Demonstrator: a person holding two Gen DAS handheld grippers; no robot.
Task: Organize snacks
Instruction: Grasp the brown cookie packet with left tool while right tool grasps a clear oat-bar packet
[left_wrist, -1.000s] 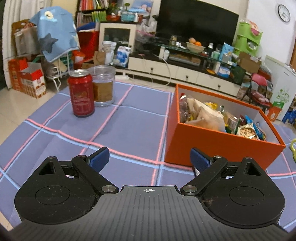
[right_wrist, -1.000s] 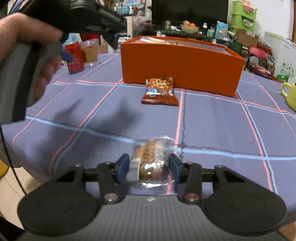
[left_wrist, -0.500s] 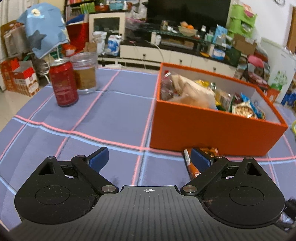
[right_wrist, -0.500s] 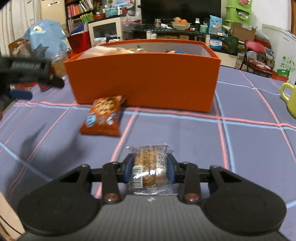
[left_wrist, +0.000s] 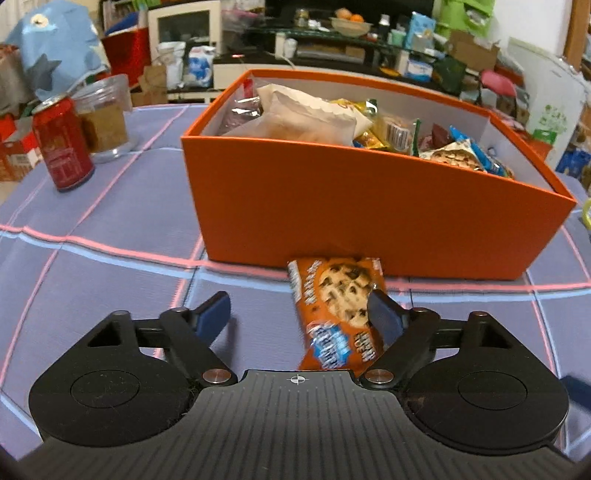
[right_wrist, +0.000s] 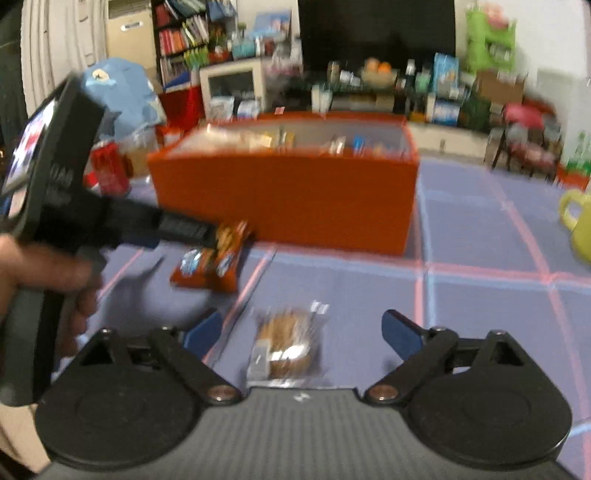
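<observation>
Both fingers (left_wrist: 212, 314) apart — nothing gripped

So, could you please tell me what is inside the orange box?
The orange box holds a large pale bag, yellow and blue wrappers and a cookie pack. Anything beneath them is covered.

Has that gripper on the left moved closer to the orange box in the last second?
Yes. The left gripper has come forward and to the right toward the orange box; its closing jaws now straddle the cookie packet.

Both tongs (left_wrist: 297, 314) (right_wrist: 301, 330) are matte black with ribbed bases, round hubs and silver pivot screws. Their fingertips (left_wrist: 214, 312) carry blue pads. A white crosshair marks each base at 12 o'clock.
</observation>
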